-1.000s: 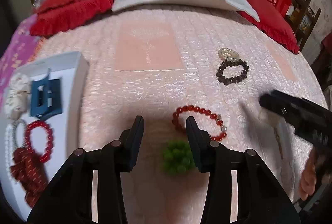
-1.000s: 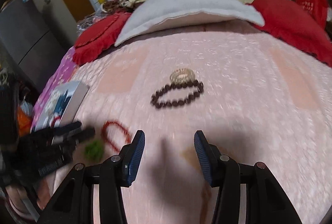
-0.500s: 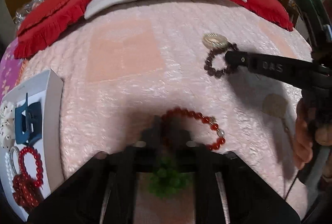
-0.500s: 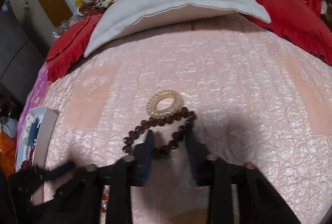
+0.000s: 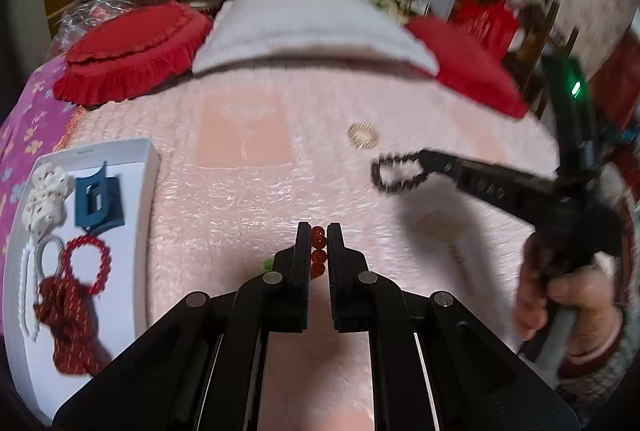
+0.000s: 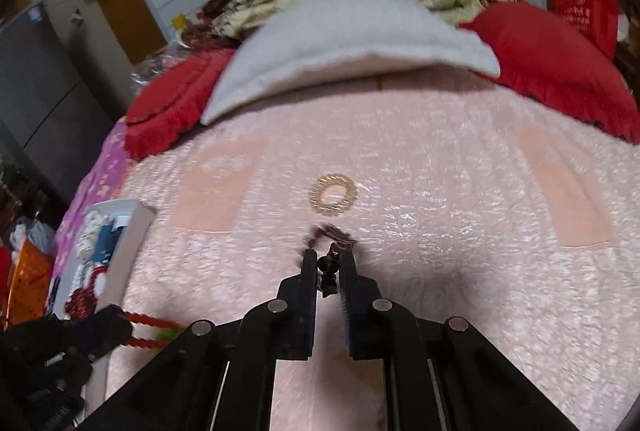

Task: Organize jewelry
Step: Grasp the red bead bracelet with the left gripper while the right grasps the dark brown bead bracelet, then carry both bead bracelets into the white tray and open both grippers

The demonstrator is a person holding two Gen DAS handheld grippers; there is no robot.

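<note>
Left wrist view is showing the left gripper pinching the red bead bracelet between its closed-down fingers, above the pink bedspread near its front edge. A bit of green is peeking out beside the left finger. Toward the right edge, the right gripper is clamping the dark bead bracelet, which is hanging off the bedspread and blurring. A gold ring-shaped piece is lying just beyond it, apart. At the left edge, a white tray is holding a blue hair clip, a red bead loop and other pieces. Right wrist view is showing dark beads squeezed between that gripper's fingers.
</note>
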